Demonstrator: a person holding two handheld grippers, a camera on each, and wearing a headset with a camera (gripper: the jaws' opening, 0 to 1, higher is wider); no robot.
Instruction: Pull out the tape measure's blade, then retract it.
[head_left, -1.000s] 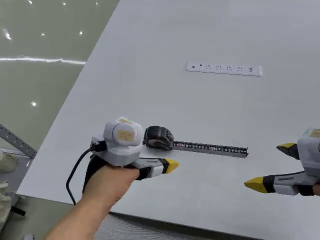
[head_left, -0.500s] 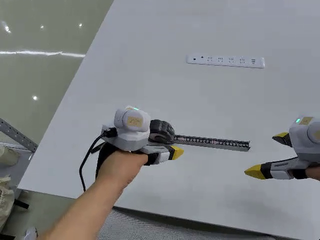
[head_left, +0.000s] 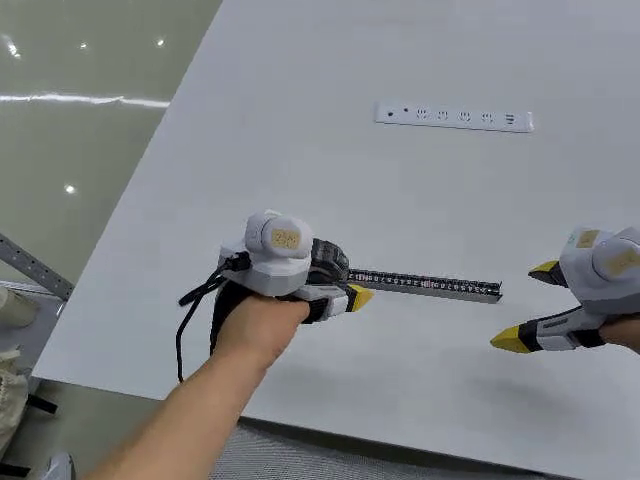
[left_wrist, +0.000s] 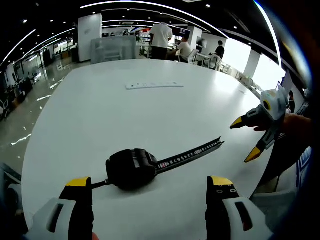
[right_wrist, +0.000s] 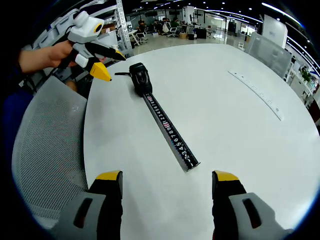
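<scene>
Lying toward the near left of the white worktop (head_left: 400, 180), the black tape measure (left_wrist: 132, 167) has its blade (head_left: 425, 285) stretched out flat to the right; the left tongs (left_wrist: 150, 181) gape wide just beside its case, the right tongs (right_wrist: 167, 176) (equally wide) hang near the blade's tip

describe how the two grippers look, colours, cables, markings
Both the left gripper and right gripper have white-grey bodies, black jaws with yellow tips, and tan label stickers on top. A black cable trails from the left one.
</scene>
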